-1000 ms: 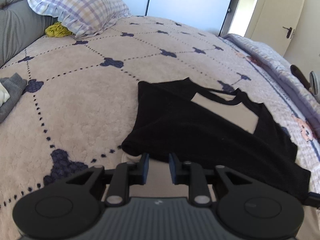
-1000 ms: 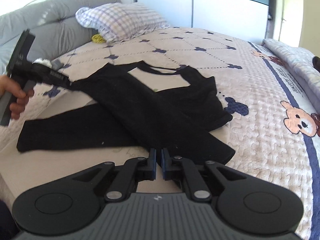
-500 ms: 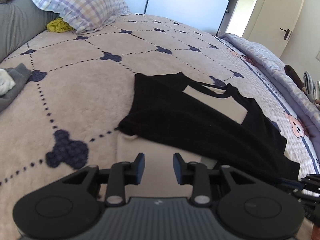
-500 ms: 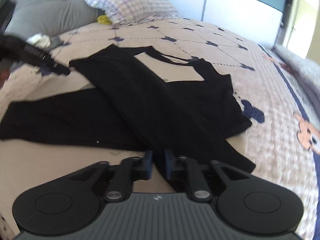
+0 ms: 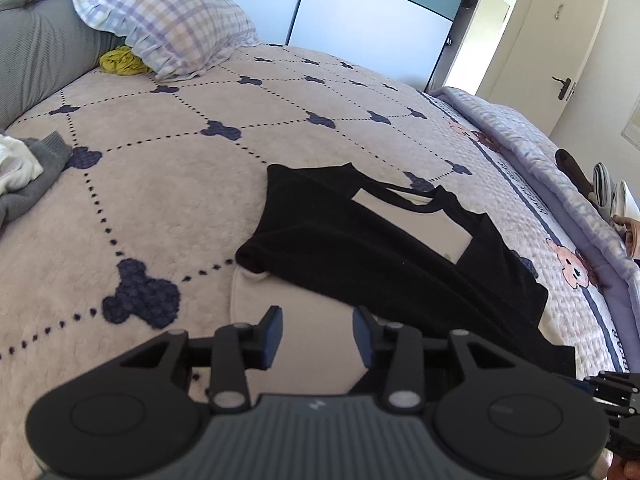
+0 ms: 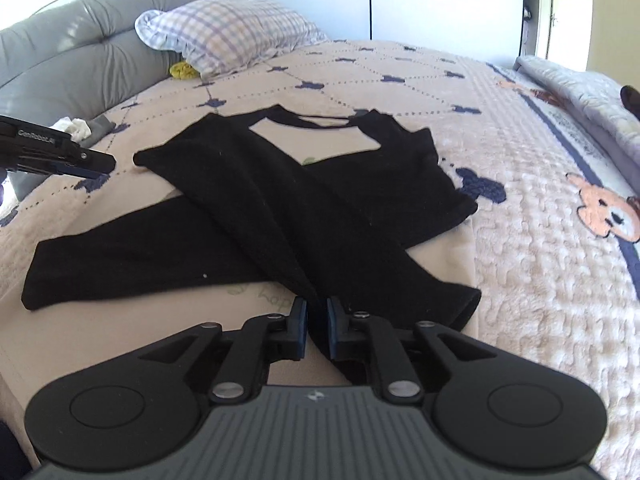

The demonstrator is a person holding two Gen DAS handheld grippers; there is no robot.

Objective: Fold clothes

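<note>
A black long-sleeved top lies on a beige folding board on the bed. One side is folded diagonally across its body, and a sleeve stretches out to the left. My left gripper hovers just short of the top's near corner. Its jaws are opening and nothing is between them. It also shows at the left edge of the right wrist view. My right gripper holds the lower end of the folded strip, with black cloth between its pads as the jaws begin opening.
A checked pillow and a yellow cloth lie by the grey headboard. Grey and white clothes sit at the left. A folded quilt runs along the bed's right side, and a door stands beyond it.
My left gripper has let go of the top's corner, which now lies flat, and has drawn back while its jaws spread. The right gripper stays on the cloth.
</note>
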